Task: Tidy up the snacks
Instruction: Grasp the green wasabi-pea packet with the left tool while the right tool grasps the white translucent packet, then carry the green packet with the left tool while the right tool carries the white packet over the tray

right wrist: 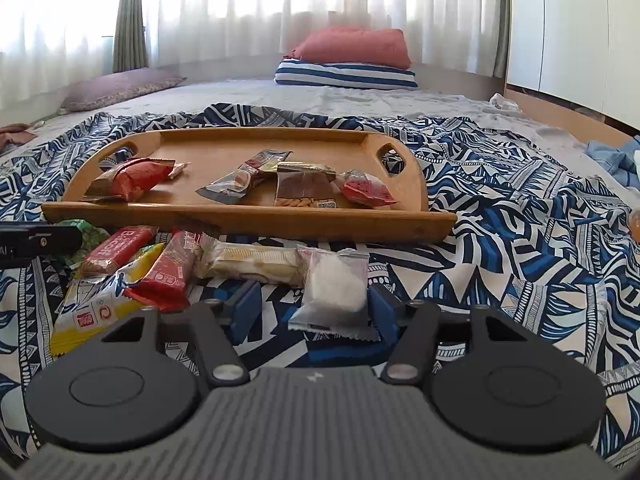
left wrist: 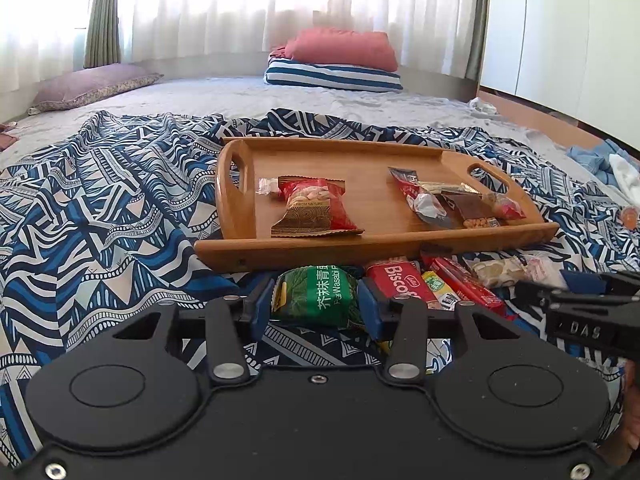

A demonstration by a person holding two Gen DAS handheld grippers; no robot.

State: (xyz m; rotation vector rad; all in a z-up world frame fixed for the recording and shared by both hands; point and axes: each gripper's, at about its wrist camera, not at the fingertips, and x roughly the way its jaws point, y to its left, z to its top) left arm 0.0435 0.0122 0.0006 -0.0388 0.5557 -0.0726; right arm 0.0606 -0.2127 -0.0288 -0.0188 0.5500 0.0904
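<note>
A wooden tray [left wrist: 360, 246] lies on the patterned bedspread, holding a red peanut packet [left wrist: 316, 208] on its left and several small packets [left wrist: 452, 204] on its right. In front of the tray my left gripper [left wrist: 315, 304] is shut on a green wasabi pea packet [left wrist: 320, 296], both blue pads against its sides. Beside it lie a red Biscoff packet [right wrist: 120, 250], a yellow packet [right wrist: 92, 308], a red bar [right wrist: 172, 276] and a long cream wafer [right wrist: 252, 264]. My right gripper [right wrist: 314, 312] is open around a clear packet of white snack [right wrist: 336, 288]; only the right pad touches it.
The blue and white bedspread [right wrist: 500, 248] covers the near part of a wide mattress. Striped and red pillows [right wrist: 348, 68] and a purple pillow [right wrist: 120, 88] lie at the far end by the curtains. Blue clothes [right wrist: 616, 160] and an orange object [right wrist: 634, 226] sit at the right.
</note>
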